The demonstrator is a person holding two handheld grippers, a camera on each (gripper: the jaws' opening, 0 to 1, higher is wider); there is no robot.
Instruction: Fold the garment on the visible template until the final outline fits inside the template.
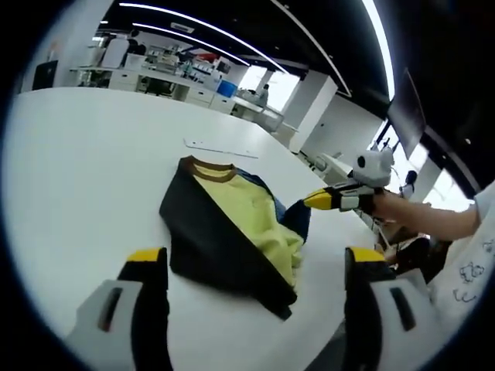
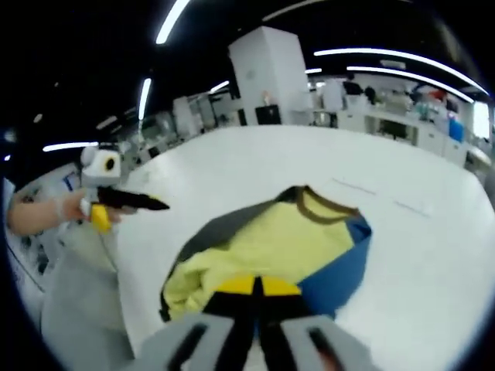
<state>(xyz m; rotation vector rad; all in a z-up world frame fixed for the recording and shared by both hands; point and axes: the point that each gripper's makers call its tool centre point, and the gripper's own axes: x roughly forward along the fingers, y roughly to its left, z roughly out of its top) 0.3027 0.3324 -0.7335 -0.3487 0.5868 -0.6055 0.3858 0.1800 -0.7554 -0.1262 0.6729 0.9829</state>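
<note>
The garment (image 1: 224, 232), dark with a yellow front, blue sides and a brown collar, lies bunched on the white table (image 1: 77, 170). My left gripper (image 1: 255, 259) hovers over its near edge, open wide and holding nothing. My right gripper (image 1: 309, 202) reaches in from the right, its tip at the raised blue edge. In the right gripper view the garment (image 2: 271, 239) sits just beyond my right gripper (image 2: 255, 286), whose yellow tips are pressed together at the fabric's near edge. The left gripper (image 2: 147, 203) shows at the left, held in a hand.
A thin pale strip (image 1: 220, 147) lies on the table beyond the collar, and faint lines (image 2: 356, 185) mark the surface. A person's white sleeve (image 1: 464, 263) is at the right. Desks and shelves (image 1: 162, 73) stand far behind. The table edge (image 2: 131, 294) runs near the grey-clothed person.
</note>
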